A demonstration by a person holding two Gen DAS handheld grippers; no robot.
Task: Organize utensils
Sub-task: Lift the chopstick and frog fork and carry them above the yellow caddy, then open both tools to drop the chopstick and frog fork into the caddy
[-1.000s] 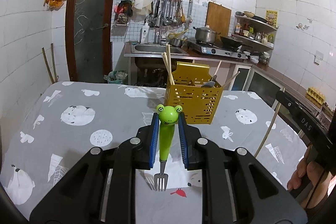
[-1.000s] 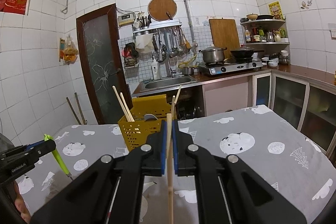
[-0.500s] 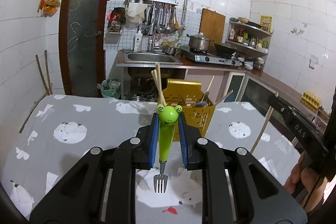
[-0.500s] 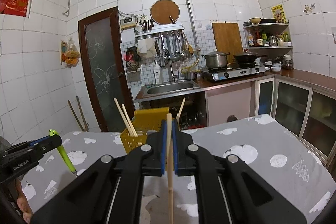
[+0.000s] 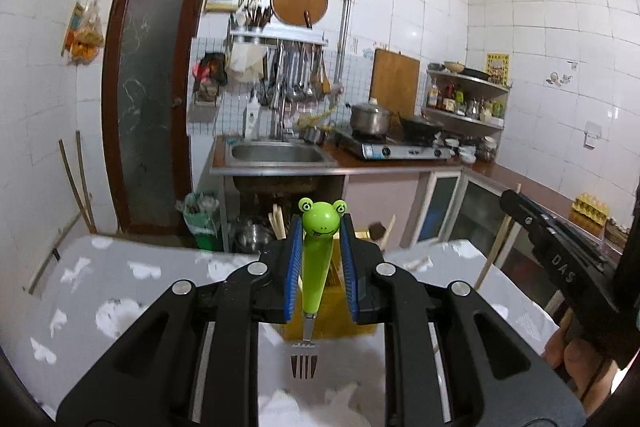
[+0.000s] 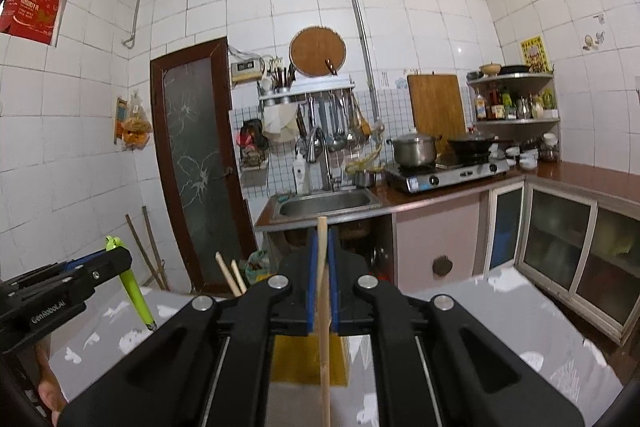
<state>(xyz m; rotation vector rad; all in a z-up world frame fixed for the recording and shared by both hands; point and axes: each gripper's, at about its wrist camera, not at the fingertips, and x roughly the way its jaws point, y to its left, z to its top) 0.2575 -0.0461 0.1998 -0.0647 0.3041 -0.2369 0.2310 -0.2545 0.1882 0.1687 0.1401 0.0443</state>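
My left gripper [image 5: 320, 231] is shut on a green frog-handled fork [image 5: 315, 267], head up, tines [image 5: 304, 365] hanging below the jaws. My right gripper [image 6: 322, 235] is shut on a wooden chopstick [image 6: 323, 307] that stands nearly upright. The yellow utensil basket [image 5: 320, 319] sits on the table behind and below both grippers, mostly hidden by them; in the right wrist view the basket [image 6: 296, 359] shows under the fingers with chopsticks [image 6: 230, 277] sticking out. In the right wrist view the left gripper [image 6: 116, 255] with the fork [image 6: 134, 291] is at the left.
The table [image 5: 120, 287] wears a grey cloth with white prints. Beyond it stand a steel sink [image 5: 280, 153], a gas stove with a pot [image 5: 370, 117] and a dark door [image 5: 150, 99]. Cabinets [image 6: 560, 251] run along the right.
Both grippers have risen, each keeping its utensil. The basket has dropped lower in both views and is now mostly hidden behind the fingers.
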